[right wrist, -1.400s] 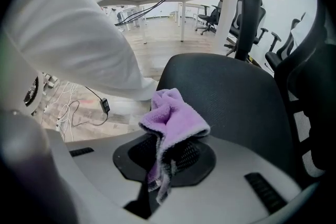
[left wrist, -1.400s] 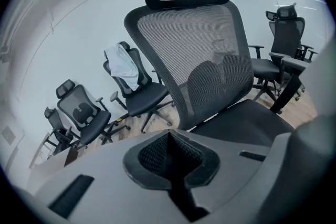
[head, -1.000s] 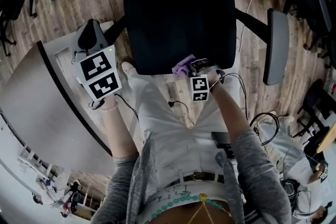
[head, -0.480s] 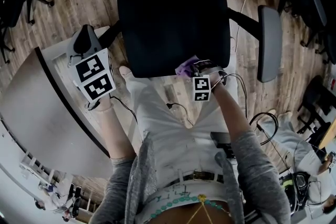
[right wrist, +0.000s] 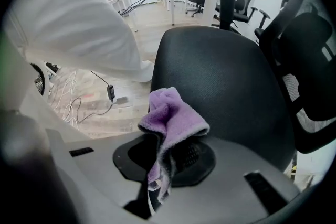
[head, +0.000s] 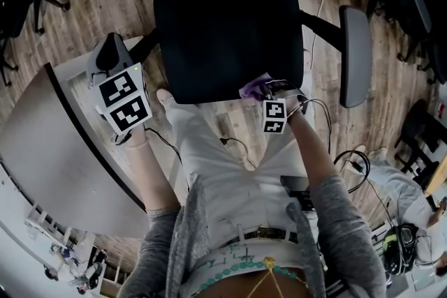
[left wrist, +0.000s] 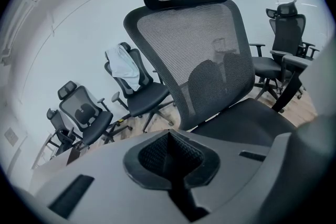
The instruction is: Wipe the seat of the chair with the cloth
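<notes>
The black chair seat (head: 227,31) fills the upper middle of the head view. My right gripper (head: 267,90) hovers at the seat's front edge, right of centre, shut on a bunched purple cloth (head: 251,89). In the right gripper view the cloth (right wrist: 170,113) stands up out of the jaws over the near part of the seat (right wrist: 226,76). My left gripper (head: 112,56) stays off the seat's left side, above a table corner, shut and holding nothing. Its own view shows the left gripper (left wrist: 170,157) facing the chair's mesh backrest (left wrist: 199,55) and the seat (left wrist: 247,118).
A grey-white table (head: 42,143) lies at the left. The chair's right armrest (head: 355,56) juts out beside the seat. Cables (head: 349,160) trail over the wooden floor at the right. Several other office chairs, such as one (left wrist: 84,113), stand around.
My right gripper has slid a little to the right along the seat's front edge with the cloth. The left gripper has hardly moved.
</notes>
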The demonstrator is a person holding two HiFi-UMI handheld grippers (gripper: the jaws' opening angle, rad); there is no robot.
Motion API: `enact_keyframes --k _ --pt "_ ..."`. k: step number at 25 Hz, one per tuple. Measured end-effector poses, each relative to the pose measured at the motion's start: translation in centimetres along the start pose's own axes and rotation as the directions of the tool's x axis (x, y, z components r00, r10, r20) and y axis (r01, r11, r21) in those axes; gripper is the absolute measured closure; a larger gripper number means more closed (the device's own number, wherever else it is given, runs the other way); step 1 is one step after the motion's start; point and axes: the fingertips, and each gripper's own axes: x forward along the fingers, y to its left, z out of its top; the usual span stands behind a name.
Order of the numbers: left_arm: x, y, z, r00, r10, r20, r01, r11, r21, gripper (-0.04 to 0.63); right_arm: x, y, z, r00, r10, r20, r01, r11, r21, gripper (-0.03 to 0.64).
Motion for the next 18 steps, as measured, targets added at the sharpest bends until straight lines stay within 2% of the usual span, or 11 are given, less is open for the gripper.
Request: enact_keyframes --k 5,18 --pt "0.0 0.2 -0.1 1.000 -0.001 0.000 0.001 1.000 0.000 0.589 -0.3 0.0 -0.9 1.000 0.000 -0.013 0.001 0.997 0.077 0.569" --pt "0.0 0.0 0.0 1.000 0.000 -0.003 0.000 1.000 0.003 0.589 -1.7 -0.2 -5.1 0.998 -0.016 -0.066 0.026 0.988 0.154 0.569"
